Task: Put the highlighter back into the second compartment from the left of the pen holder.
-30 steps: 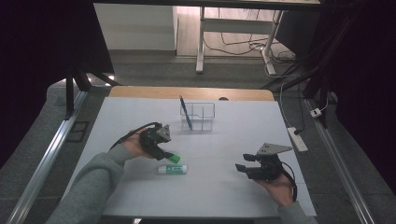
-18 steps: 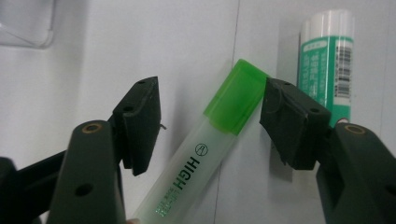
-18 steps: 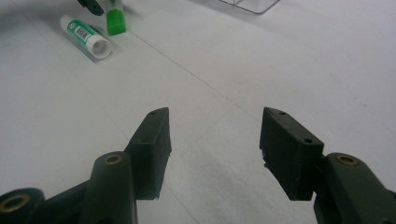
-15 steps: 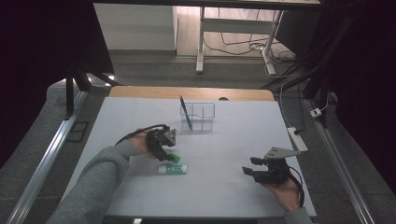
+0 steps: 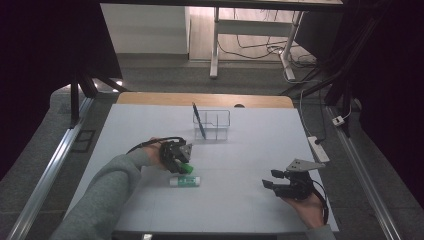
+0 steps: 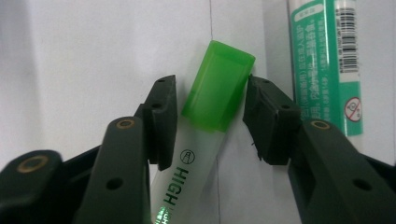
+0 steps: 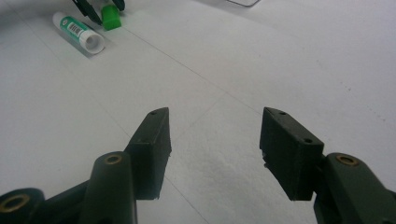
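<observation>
Glue stick (image 5: 184,181) lying close beside highlighter (image 5: 185,168) at centre left, clear bin (image 5: 212,124) with upright pen (image 5: 199,120) at upper centre, bare table (image 5: 250,160) between bin and lower right.

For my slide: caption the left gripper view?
Left gripper closing around green-capped translucent highlighter, white-and-green glue stick alongside.
</observation>
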